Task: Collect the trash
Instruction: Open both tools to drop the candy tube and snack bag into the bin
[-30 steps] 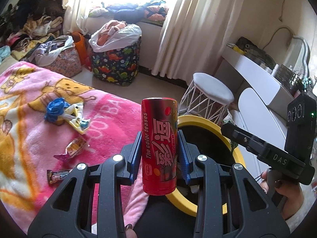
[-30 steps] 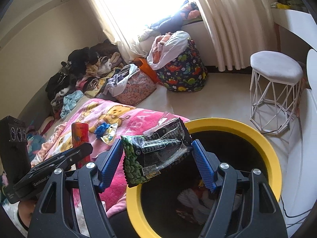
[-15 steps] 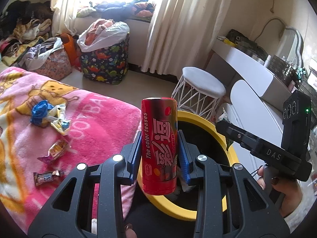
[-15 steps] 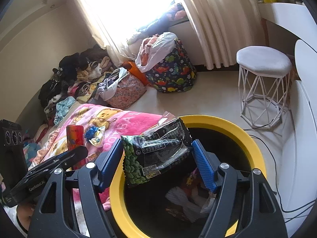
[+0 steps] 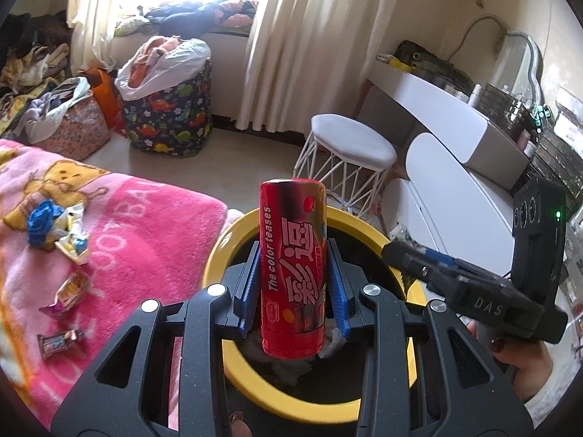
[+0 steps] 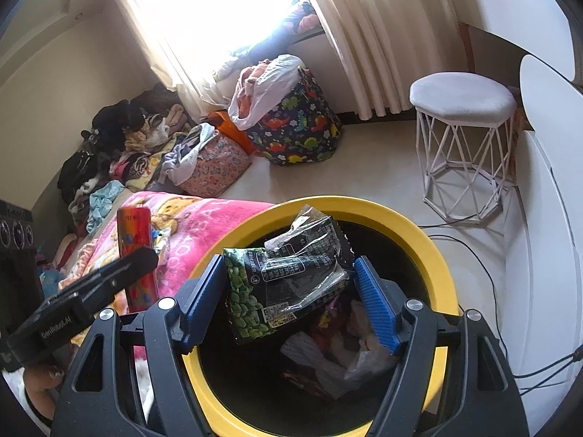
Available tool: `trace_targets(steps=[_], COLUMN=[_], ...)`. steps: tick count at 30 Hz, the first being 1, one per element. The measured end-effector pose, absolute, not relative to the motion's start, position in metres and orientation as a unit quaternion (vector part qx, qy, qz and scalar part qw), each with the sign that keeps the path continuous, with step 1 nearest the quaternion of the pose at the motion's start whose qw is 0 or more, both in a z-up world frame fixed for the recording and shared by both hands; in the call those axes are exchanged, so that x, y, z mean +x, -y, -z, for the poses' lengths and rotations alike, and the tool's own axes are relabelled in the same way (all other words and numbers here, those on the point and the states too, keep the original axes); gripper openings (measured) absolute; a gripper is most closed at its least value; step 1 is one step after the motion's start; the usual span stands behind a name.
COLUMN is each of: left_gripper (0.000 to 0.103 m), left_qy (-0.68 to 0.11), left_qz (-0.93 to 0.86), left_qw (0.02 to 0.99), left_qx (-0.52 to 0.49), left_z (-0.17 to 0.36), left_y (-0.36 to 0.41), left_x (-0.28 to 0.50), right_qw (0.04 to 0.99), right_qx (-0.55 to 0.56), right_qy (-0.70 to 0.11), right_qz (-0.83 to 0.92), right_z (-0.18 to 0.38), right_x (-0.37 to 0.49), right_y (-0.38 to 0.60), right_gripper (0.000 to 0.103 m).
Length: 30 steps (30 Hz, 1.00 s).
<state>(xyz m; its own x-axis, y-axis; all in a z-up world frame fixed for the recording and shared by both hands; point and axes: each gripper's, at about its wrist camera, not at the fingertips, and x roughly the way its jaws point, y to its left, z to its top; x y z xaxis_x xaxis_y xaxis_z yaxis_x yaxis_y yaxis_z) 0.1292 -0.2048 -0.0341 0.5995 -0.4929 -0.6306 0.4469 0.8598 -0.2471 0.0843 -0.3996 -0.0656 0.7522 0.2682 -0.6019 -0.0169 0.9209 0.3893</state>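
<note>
1. Trash in two pieces: red can (image 5: 292,267) upright between the blue pads of the left gripper (image 5: 294,284), held over the near part of the yellow-rimmed bin (image 5: 328,409); green-and-black snack bag (image 6: 288,287) between the pads of the right gripper (image 6: 289,300), hanging over the bin's open mouth.
2. Left gripper narrow, clamped on the can's sides. Right gripper wide; left pad against the bag's edge, right pad close to the crumpled film, contact there hard to tell, so grip looks light.
3. More litter not yet collected: blue and white crumpled wrappers (image 5: 54,229) and small candy wrappers (image 5: 67,293) lying on the pink blanket (image 5: 145,225) of the bed, beside the bin.
4. Risk: bag light and floppy, likely to catch on a ridged pad or on the yellow rim and slide out onto the floor or blanket if let go near the edge.
5. Risk: can released while above the near rim could strike it, bounce and roll away; tall can also liable to tip.
6. Risk: both grippers crowd one opening; a knock between them could jar either item loose.
7. Against the earlier frames: bin rim larger and more centred in both views, its contents more exposed, blanket shifted leftward; can and bag unchanged between their pads.
</note>
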Motion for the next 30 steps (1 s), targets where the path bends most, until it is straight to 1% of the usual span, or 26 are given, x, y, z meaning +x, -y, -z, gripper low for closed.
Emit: trace_targets(steps=[16,21,22,23,25,27,29,30], left_gripper=[0.027,0.027,0.031,0.040,0.052,0.057,0.068,0.071], left_qy=[-0.374,-0.381,-0.381,-0.381,-0.379,-0.374,-0.369,-0.367], left_qz=[0.282,0.291,0.292,0.292,0.291,0.287,0.281,0.277], left_qw=[0.883,0.877,0.876,0.876,0.877,0.880,0.884,0.886], left_qx=[-0.028,-0.036,-0.039,-0.043,-0.049,-0.053,-0.056,-0.059], left_z=[0.045,0.047,0.048,0.047,0.046,0.043,0.041,0.039], left_y=[0.229,0.230,0.229,0.226,0.222,0.217,0.213,0.209], left_x=[0.157,0.161,0.161,0.161,0.161,0.159,0.159,0.159], right_qw=[0.910,0.910,0.910,0.909,0.909,0.910,0.911,0.911], right_qx=[0.175,0.169,0.169,0.169,0.169,0.168,0.167,0.166], right_qy=[-0.367,-0.371,-0.372,-0.372,-0.373,-0.373,-0.371,-0.370], right_qz=[-0.076,-0.077,-0.077,-0.076,-0.074,-0.072,-0.072,-0.072], right_z=[0.080,0.081,0.081,0.082,0.082,0.082,0.080,0.079], right_x=[0.085,0.087,0.087,0.087,0.087,0.087,0.087,0.087], right_y=[0.396,0.392,0.392,0.391,0.391,0.390,0.389,0.387], right_gripper=[0.071,0.075,0.077,0.079,0.080,0.080,0.081,0.081])
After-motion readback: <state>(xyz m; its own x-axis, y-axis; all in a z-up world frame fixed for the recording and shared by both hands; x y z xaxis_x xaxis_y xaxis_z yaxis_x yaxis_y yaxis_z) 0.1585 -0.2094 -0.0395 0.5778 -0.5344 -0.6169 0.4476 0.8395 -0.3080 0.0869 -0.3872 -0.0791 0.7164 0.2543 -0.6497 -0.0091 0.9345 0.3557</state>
